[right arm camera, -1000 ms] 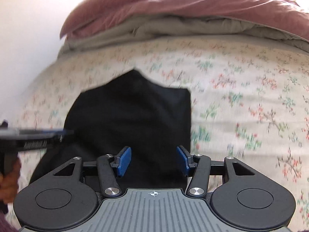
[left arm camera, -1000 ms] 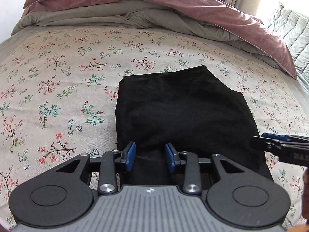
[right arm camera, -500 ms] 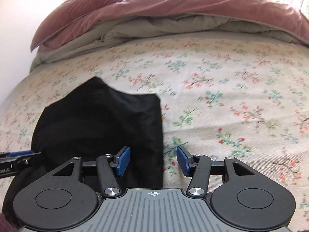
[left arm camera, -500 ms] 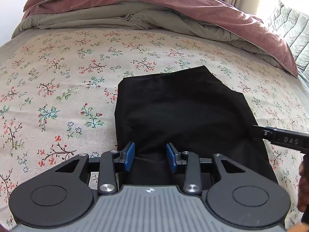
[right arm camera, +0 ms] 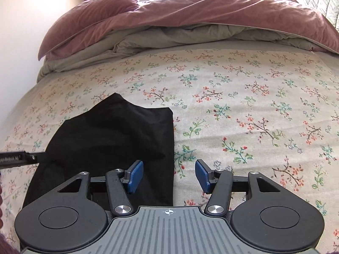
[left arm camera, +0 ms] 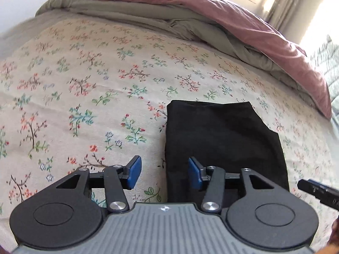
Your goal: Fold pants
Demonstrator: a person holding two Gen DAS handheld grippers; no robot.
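Note:
The black pants (left arm camera: 222, 139) lie folded into a compact block on the floral bedsheet (left arm camera: 84, 97). They also show in the right wrist view (right arm camera: 118, 135). My left gripper (left arm camera: 164, 172) is open and empty, straddling the pants' near left edge. My right gripper (right arm camera: 169, 175) is open and empty, over the pants' near right edge. Each gripper's tip shows in the other's view, the right one at the far right (left arm camera: 317, 192) and the left one at the far left (right arm camera: 19, 158).
A bunched mauve and grey duvet (right arm camera: 190, 21) lies across the far end of the bed. A quilted grey pillow (left arm camera: 330, 72) sits at the far right. A white wall (right arm camera: 21, 31) runs along the left side.
Both grippers' jaws have opened wider. The left gripper has shifted left off the middle of the pants to their left edge. The right gripper has shifted right to their right edge.

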